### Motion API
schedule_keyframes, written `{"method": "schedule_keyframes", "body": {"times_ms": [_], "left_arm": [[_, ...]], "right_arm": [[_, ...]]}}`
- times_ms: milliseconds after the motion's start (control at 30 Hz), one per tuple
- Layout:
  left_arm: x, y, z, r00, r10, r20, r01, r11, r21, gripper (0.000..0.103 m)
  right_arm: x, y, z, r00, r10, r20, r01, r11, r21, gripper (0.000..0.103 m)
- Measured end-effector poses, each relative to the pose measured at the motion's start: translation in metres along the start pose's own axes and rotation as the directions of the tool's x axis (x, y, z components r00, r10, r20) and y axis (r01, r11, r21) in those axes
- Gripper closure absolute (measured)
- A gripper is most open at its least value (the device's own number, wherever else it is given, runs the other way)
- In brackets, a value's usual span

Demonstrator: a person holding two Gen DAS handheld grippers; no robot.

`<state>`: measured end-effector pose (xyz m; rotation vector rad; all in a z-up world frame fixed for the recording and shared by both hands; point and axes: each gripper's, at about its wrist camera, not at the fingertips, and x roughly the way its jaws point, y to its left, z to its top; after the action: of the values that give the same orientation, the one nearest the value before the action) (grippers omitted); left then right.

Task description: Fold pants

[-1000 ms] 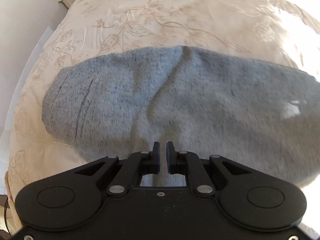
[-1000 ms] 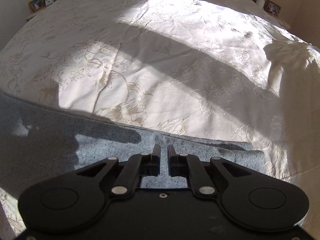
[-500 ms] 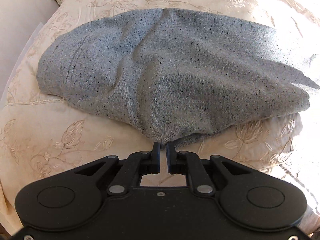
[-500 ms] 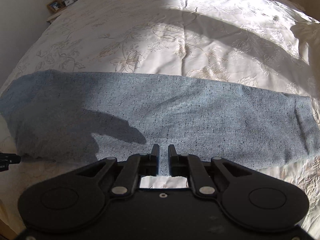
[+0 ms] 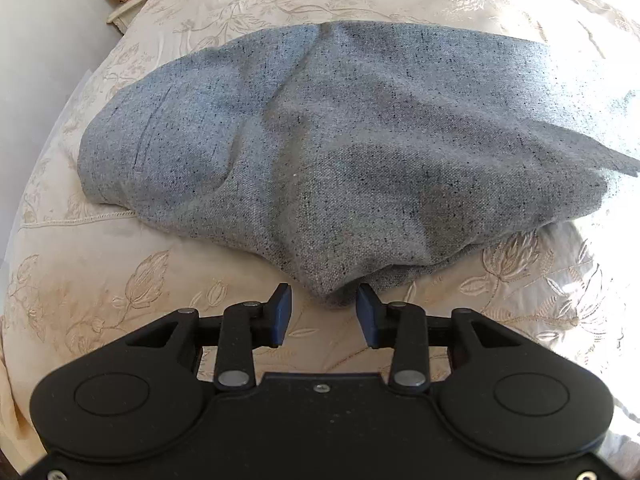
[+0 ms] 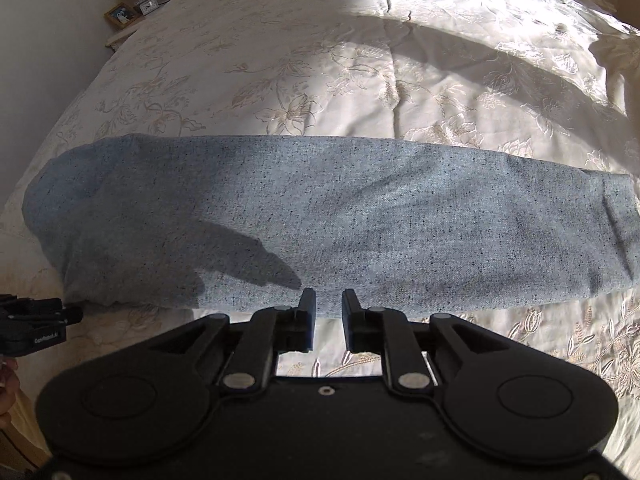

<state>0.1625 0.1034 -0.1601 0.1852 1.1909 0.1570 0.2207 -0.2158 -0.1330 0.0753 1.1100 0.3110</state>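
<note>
The grey speckled pants (image 5: pixel 340 152) lie folded lengthwise on the cream embroidered bedspread (image 5: pixel 120 288). In the right wrist view they form a long band (image 6: pixel 340 220) across the bed. My left gripper (image 5: pixel 323 306) is open, its jaws on either side of a bunched near corner of the pants without gripping it. My right gripper (image 6: pixel 328 308) is open a little and empty, just at the pants' near edge. The left gripper also shows in the right wrist view (image 6: pixel 36 322), at the pants' left end.
A bedside table (image 6: pixel 128 16) with a lamp, a clock and a picture frame stands at the far left by the wall. The bedspread (image 6: pixel 360 60) stretches far beyond the pants, partly in bright sunlight. A bunched bedspread fold (image 6: pixel 612 56) lies far right.
Both grippers have pulled back toward the near edge and opened, letting go of the pants. The pants now lie folded over on the bed.
</note>
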Motion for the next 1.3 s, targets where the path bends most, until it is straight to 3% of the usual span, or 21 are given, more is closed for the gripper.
{"method": "schedule_keyframes", "body": {"times_ms": [167,333,400,533,667,833,933,1033,1100,1167,1200,1300], "left_arm": [[0.009,-0.01,0.006,1.0,0.008,-0.007,-0.008,1.0,0.02,0.055],[0.019,-0.018,0.011,0.998,0.063,-0.008,-0.063,0.998,0.021,0.054],[0.02,-0.012,0.015,0.995,0.097,-0.037,-0.097,0.995,-0.003,0.089],[-0.001,0.019,0.016,0.994,0.043,-0.105,-0.056,0.99,-0.127,0.09],[-0.023,0.021,0.018,0.996,0.067,-0.063,-0.072,0.993,-0.089,0.091],[0.01,0.006,0.016,0.985,0.087,-0.149,-0.096,0.994,-0.052,0.091],[0.021,0.004,0.014,0.984,0.085,-0.158,-0.091,0.995,-0.029,0.091],[0.021,0.009,0.013,0.986,0.06,-0.156,-0.064,0.998,-0.025,0.091],[0.021,0.012,0.014,0.987,0.041,-0.157,-0.044,0.999,-0.014,0.091],[0.013,0.017,0.014,0.99,0.0,-0.139,-0.001,1.0,-0.007,0.089],[0.009,0.024,0.016,0.991,-0.025,-0.13,0.025,1.0,-0.004,0.084],[-0.009,0.046,0.02,0.99,-0.116,-0.078,0.116,0.993,0.001,0.081]], "right_arm": [[0.019,0.032,0.0,0.999,0.039,-0.008,-0.04,0.999,-0.037,0.084],[0.044,0.064,0.008,0.997,0.073,-0.039,-0.076,0.992,-0.101,0.084],[0.048,0.072,0.01,0.995,0.082,-0.047,-0.087,0.989,-0.118,0.084],[0.048,0.083,0.015,0.994,0.098,-0.045,-0.103,0.987,-0.125,0.084],[0.044,0.086,0.018,0.993,0.116,-0.039,-0.119,0.987,-0.108,0.084],[0.059,0.09,0.023,0.992,0.113,-0.061,-0.12,0.986,-0.117,0.084],[0.08,0.092,0.025,0.993,0.078,-0.083,-0.089,0.986,-0.142,0.085],[0.104,0.079,0.033,0.995,-0.034,-0.096,0.021,0.991,-0.132,0.093],[0.113,0.066,0.041,0.993,-0.065,-0.099,0.057,0.995,-0.076,0.099],[0.112,0.061,0.049,0.991,-0.101,-0.09,0.098,0.994,-0.045,0.096],[0.11,0.064,0.054,0.991,-0.109,-0.081,0.105,0.993,-0.058,0.089],[0.102,0.081,0.066,0.998,-0.048,-0.04,0.043,0.992,-0.116,0.087]]}}
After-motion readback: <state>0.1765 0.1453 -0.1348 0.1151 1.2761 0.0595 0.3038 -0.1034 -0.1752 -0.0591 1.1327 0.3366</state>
